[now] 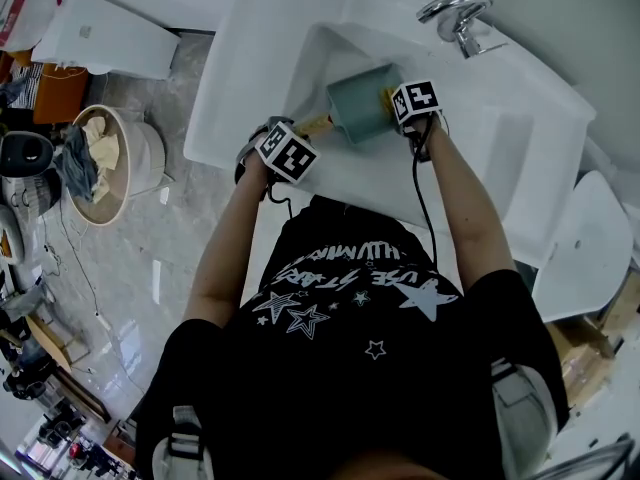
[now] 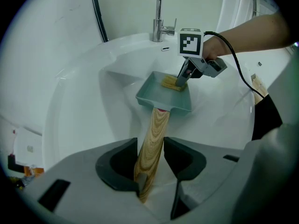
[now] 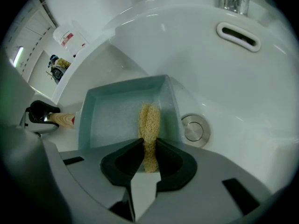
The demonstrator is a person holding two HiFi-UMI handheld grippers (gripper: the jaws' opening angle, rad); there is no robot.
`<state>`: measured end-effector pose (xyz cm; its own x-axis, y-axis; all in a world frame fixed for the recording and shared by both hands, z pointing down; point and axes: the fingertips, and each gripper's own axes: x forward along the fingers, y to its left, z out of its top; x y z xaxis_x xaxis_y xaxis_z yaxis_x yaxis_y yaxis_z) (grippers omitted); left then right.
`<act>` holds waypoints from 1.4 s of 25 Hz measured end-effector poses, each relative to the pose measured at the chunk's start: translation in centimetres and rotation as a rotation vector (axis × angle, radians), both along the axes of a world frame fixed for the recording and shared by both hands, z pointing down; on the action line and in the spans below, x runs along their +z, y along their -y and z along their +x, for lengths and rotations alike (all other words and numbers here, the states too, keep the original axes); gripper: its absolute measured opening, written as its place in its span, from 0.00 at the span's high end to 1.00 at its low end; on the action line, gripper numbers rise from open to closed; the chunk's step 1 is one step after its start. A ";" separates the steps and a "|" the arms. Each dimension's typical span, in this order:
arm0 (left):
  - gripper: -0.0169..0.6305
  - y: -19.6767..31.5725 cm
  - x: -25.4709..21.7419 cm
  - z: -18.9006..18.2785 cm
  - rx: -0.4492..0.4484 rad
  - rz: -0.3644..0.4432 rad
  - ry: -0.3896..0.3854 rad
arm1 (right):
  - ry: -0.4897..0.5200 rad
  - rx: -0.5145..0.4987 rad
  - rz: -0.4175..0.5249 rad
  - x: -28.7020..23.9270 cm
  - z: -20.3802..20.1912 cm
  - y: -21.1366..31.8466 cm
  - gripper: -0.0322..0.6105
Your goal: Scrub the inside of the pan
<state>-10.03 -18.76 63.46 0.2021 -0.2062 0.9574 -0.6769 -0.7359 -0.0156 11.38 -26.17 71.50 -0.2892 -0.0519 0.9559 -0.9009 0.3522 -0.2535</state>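
Observation:
A square teal pan (image 1: 362, 101) (image 2: 164, 93) (image 3: 125, 115) with a wooden handle (image 2: 152, 148) (image 1: 312, 125) is held over the white sink basin (image 1: 330, 58). My left gripper (image 2: 150, 177) (image 1: 285, 150) is shut on the wooden handle near its end. My right gripper (image 3: 149, 158) (image 1: 412, 103) is shut on a yellow loofah scrubber (image 3: 149, 125) (image 2: 171, 83). The scrubber's tip rests on the inside floor of the pan, near its right wall. In the left gripper view the right gripper (image 2: 183, 80) reaches down into the pan from the right.
The chrome faucet (image 1: 456, 13) (image 2: 159, 17) stands at the far side of the sink. The round drain (image 3: 195, 128) lies just right of the pan. An overflow slot (image 3: 238, 35) is in the far wall. A round basket with cloths (image 1: 105, 163) stands on the floor at left.

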 end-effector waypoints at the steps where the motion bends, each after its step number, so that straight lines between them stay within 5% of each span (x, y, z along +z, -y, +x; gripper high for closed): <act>1: 0.71 0.0 0.0 0.0 0.001 0.001 0.001 | 0.017 0.003 -0.006 -0.1 -0.4 -0.2 0.83; 14: 0.71 0.0 0.2 -0.1 0.015 0.007 0.020 | 0.134 -0.083 -0.015 -1.7 -6.8 -3.5 0.83; 25: 0.71 -0.3 0.3 -0.3 0.023 0.013 0.026 | 0.254 -0.047 -0.059 -2.5 -10.5 -5.5 0.83; 35: 0.71 -0.3 0.3 -0.2 0.032 0.021 0.036 | 0.228 -0.065 -0.040 -2.8 -10.8 -5.8 0.83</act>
